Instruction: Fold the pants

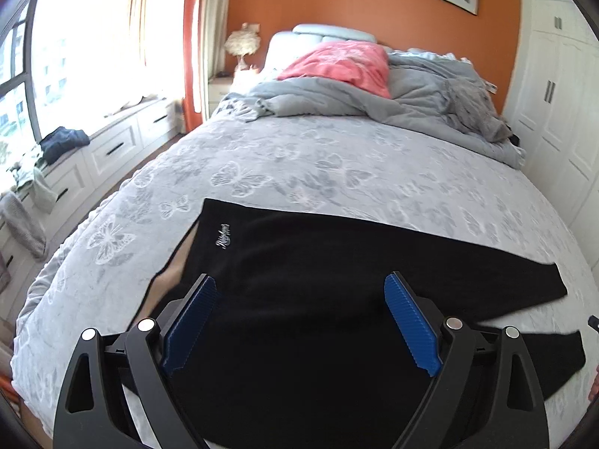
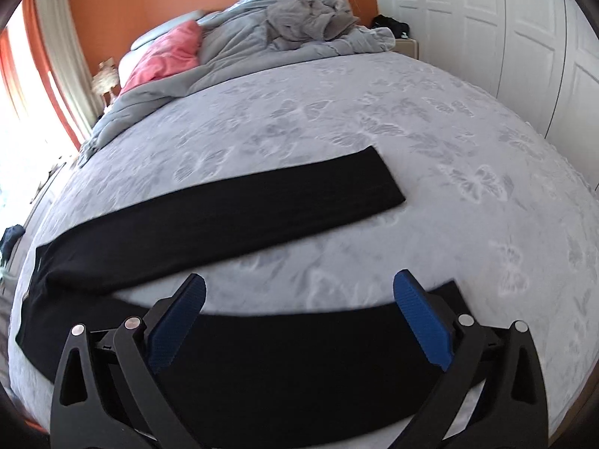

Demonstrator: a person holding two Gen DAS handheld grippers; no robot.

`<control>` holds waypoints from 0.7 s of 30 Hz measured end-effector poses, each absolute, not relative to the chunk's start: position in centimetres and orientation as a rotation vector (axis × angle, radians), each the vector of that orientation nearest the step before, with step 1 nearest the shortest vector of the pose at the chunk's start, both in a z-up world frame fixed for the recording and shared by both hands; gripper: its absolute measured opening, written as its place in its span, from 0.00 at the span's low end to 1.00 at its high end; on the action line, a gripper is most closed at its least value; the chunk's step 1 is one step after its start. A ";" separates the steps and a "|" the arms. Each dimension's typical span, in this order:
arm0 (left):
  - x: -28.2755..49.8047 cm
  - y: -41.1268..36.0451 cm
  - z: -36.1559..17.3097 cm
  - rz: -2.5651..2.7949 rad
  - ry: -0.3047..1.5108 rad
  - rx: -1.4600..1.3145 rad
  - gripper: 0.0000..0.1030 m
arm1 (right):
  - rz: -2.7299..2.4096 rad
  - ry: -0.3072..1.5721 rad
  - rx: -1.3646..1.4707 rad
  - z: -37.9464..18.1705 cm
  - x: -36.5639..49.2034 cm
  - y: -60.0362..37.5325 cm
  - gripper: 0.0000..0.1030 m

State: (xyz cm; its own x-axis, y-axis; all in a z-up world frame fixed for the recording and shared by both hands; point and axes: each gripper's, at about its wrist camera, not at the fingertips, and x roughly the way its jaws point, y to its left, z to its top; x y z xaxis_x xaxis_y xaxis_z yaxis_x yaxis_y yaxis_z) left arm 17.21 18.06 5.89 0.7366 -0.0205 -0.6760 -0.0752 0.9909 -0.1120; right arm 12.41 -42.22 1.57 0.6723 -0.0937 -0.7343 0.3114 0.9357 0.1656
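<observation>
Now black fleece pants [image 1: 318,262] lie spread flat on the bed's pale grey butterfly-patterned cover [image 1: 299,157], both tongs hovering empty above them.

Left tongs [image 1: 299,292], black with blue ribbed pads, stand spread wide over the waist end, near small white script embroidery [image 1: 223,235]. Right tongs [image 2: 299,292], likewise spread and gripping nothing, hang over the nearer leg [image 2: 299,355]; the farther leg [image 2: 224,209] lies apart from it, bare cover showing between them. A crumpled grey duvet [image 1: 411,89] and pink pillow [image 1: 340,63] sit well apart by the headboard.
</observation>
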 end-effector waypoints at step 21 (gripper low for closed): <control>41.6 27.8 -8.1 0.271 1.057 -0.173 0.26 | -0.249 0.959 0.203 -9.0 33.9 -52.2 0.54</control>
State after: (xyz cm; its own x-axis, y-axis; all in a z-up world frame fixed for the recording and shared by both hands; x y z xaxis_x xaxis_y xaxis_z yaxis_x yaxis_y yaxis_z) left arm 41.61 27.83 -8.14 0.4633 0.1362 -0.8757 -0.3015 0.9534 -0.0112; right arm 33.91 -52.24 -8.96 0.5501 -0.1193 -0.8266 0.2975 0.9528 0.0604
